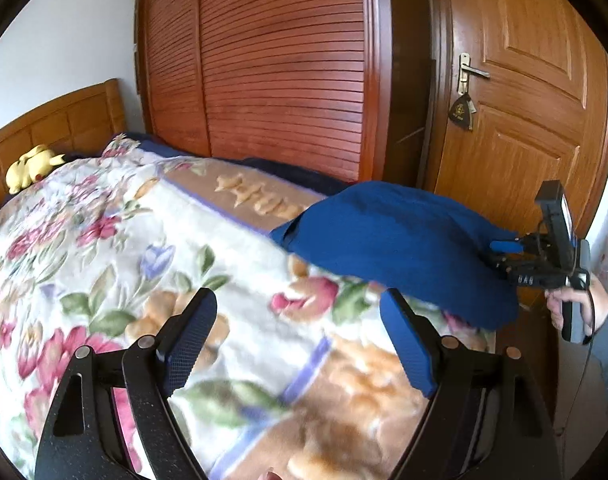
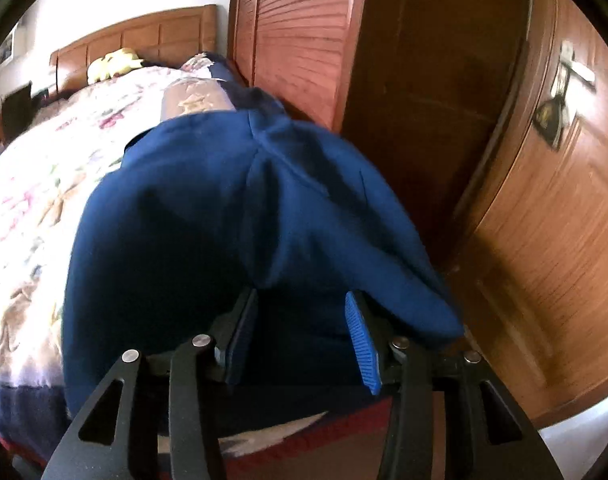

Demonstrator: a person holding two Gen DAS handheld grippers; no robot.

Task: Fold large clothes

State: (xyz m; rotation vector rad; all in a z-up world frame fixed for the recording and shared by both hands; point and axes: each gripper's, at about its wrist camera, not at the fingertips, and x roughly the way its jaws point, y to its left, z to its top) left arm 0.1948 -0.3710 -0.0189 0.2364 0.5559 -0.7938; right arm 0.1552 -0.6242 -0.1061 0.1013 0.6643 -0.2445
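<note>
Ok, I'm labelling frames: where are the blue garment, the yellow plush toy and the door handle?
blue garment (image 1: 400, 240), left wrist view, middle of the cloth.
yellow plush toy (image 1: 29, 168), left wrist view, its body.
door handle (image 1: 474, 71), left wrist view, the lever.

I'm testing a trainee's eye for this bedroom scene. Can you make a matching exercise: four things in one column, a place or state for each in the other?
Things:
1. yellow plush toy
2. blue garment
3. left gripper
4. door handle

Places or states:
A. open over the floral blanket
B. a dark tag hangs under it
C. by the headboard
D. at the bed's foot corner

Pairs: 1-C, 2-D, 3-A, 4-B
</note>
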